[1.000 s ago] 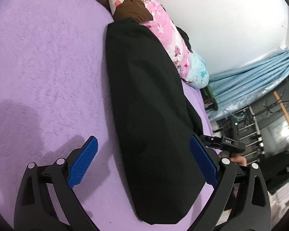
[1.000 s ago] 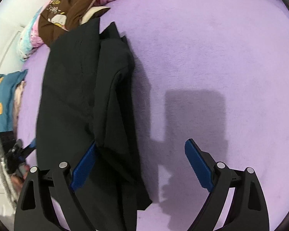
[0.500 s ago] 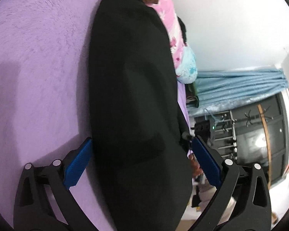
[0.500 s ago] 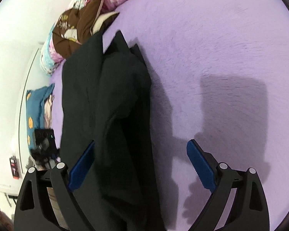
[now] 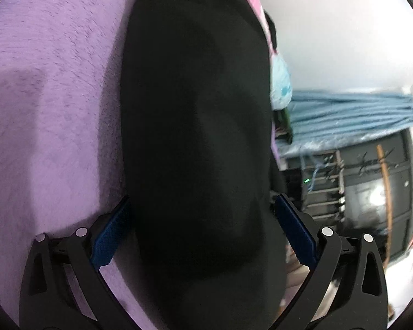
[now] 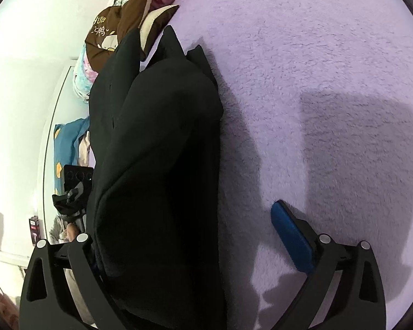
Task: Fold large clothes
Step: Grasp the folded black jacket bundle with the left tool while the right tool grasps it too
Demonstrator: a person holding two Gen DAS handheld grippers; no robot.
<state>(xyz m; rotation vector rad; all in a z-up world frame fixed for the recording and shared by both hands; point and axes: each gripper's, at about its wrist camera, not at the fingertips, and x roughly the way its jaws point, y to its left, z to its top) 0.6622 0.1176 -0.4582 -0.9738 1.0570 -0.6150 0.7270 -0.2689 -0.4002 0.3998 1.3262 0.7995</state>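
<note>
- The left gripper point(image 5: 201, 225) is seen spread wide, its blue pads point(image 5: 110, 239) standing either side of the near end of a black garment point(image 5: 195, 126) — no pinch is shown, though the left pad is partly hidden by cloth.
- The right gripper point(image 6: 184, 236) has just been opening and stands spread; the garment's edge point(image 6: 157, 165) lies between the jaws, over the left pad, while the right pad point(image 6: 291, 239) is seen clear above the purple blanket point(image 6: 330, 82).
- The garment is laid as a long narrow strip, near to far, along the bed's edge.
- The step is judged to be the approach for the next fold — both near corners must be pinched before the end is lifted and carried toward the far end.
- Layered folds and a brown cushion point(image 6: 118, 27) are shown only by the right view; blue curtains point(image 5: 352, 115) and a dark rack only by the left.
</note>
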